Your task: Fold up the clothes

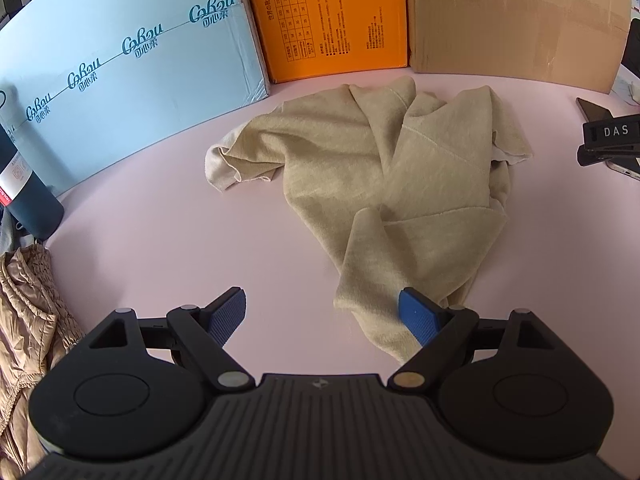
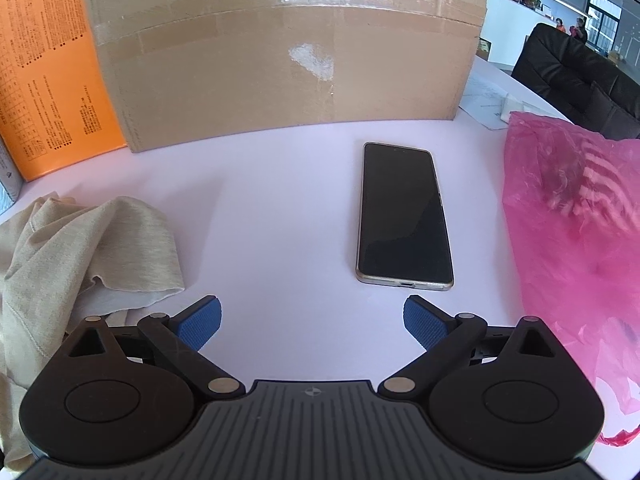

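A beige knit garment [image 1: 404, 184] lies crumpled on the pink table [image 1: 180, 240], with one sleeve spread left and a corner reaching the near edge. My left gripper [image 1: 322, 316] is open and empty just in front of it; its right blue pad [image 1: 416, 318] overlaps the garment's near corner. In the right wrist view the garment [image 2: 80, 248] lies at the left. My right gripper [image 2: 312, 320] is open and empty over bare table, to the right of the garment.
A light blue box [image 1: 120, 64], an orange box [image 1: 328, 16] and a cardboard box [image 2: 280, 52] stand along the back. A phone [image 2: 402, 216] lies ahead of the right gripper. A pink plastic bag [image 2: 576, 248] sits right. A dark bottle [image 1: 28, 188] and quilted jacket [image 1: 28, 320] are left.
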The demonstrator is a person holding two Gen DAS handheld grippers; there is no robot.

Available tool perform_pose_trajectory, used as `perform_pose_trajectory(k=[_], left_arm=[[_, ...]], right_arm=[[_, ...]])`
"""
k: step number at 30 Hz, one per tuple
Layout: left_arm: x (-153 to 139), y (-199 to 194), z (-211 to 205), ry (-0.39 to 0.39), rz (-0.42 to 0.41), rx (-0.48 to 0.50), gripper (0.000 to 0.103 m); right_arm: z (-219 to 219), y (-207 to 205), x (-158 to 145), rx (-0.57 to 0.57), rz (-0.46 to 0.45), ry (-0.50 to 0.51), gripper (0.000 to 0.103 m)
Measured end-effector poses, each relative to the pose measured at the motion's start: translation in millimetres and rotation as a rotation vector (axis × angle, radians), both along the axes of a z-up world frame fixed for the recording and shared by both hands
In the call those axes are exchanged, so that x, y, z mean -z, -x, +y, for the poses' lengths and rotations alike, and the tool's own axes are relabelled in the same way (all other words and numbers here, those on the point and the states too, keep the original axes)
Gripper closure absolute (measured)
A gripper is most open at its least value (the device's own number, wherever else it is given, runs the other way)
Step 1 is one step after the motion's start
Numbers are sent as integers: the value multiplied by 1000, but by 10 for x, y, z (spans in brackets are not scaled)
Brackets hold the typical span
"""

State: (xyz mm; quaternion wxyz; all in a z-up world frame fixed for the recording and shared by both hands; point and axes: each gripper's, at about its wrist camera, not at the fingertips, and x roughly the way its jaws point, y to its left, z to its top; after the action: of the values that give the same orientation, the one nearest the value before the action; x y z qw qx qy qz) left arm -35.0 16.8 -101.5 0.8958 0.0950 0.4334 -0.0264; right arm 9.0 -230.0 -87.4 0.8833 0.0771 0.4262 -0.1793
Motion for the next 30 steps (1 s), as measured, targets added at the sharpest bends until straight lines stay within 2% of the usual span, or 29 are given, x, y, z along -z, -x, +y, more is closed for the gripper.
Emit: perform_pose_trajectory(k=[7, 14, 19, 25, 30], left_arm=[[51, -88, -36, -8, -10, 12, 21], [118, -203, -123, -31, -24, 46, 21], [154, -231, -144, -43, -34, 63, 17], [154, -291, -127, -40, -20, 52, 15], [133, -367, -117, -66, 30, -17, 15]], right_arm=[[81, 15, 10, -76, -51, -24, 5], [186, -95, 11, -297, -169, -244, 5], [154, -328, 107, -378, -225, -390, 5], [165, -577, 133, -417, -240, -433, 5], [239, -546, 66, -466, -273, -465, 5]])
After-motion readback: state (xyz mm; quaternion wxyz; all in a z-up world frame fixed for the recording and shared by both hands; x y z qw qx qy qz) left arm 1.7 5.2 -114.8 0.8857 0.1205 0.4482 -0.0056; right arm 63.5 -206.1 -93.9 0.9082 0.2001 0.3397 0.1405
